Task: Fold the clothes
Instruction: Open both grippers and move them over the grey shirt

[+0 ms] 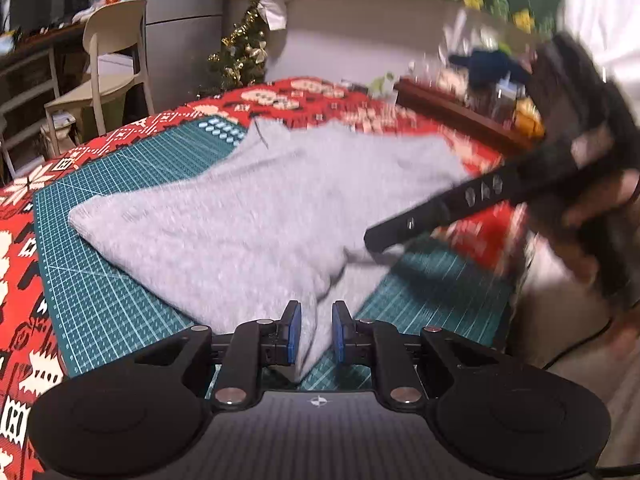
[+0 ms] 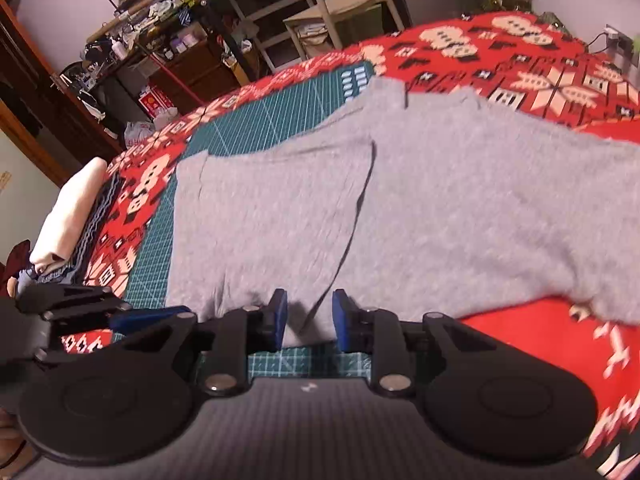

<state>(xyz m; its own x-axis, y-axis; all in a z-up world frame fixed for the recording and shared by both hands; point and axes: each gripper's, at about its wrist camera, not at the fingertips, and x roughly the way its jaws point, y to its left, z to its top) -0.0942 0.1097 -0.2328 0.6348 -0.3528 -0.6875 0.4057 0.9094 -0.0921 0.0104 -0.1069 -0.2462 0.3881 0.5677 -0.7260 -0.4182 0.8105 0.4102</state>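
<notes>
Grey garment [image 1: 256,216] between slightly parted blue pads of left gripper [image 1: 316,332], near hem at mat's front edge; same with right gripper [image 2: 309,320], pads apart, cloth not visibly pinched. Spread part-folded across green cutting mat [image 1: 100,300] and red tablecloth [image 2: 540,64]. Likely between folds; next, pinching an edge and carrying it over.

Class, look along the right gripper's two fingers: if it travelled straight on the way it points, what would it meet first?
Most likely the grey garment: its near edge already lies between the open right gripper fingers, over the green cutting mat. Depth is hard to judge in this fisheye view.
</notes>
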